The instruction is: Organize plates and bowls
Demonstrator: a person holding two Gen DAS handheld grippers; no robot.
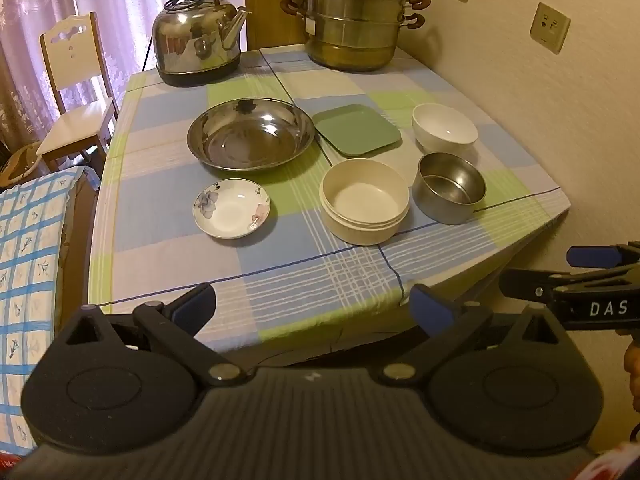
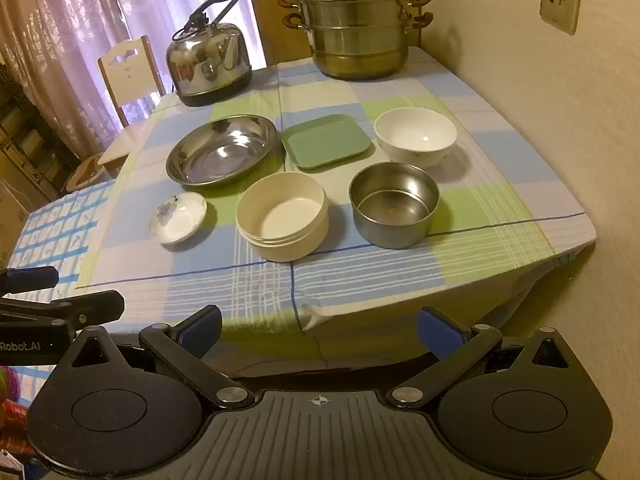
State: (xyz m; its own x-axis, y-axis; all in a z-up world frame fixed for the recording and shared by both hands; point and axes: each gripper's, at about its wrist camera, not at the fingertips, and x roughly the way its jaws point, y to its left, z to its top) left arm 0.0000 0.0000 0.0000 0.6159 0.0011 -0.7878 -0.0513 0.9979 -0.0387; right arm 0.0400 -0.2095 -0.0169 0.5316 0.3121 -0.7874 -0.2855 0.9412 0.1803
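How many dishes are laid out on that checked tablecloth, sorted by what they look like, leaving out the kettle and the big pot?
Shiny metal: 2, the wide steel basin and the small steel bowl
White or cream: 3, the white bowl, the cream round bowl, the flowered saucer
Green: 1, the square green plate
Total: 6

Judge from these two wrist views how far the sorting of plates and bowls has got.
Done: nothing; no dish is stacked.
In hand: nothing; the left gripper and right gripper hang open before the table's edge.
Left: steel basin, green square plate, white bowl, steel bowl, cream container and floral saucer, all standing apart.
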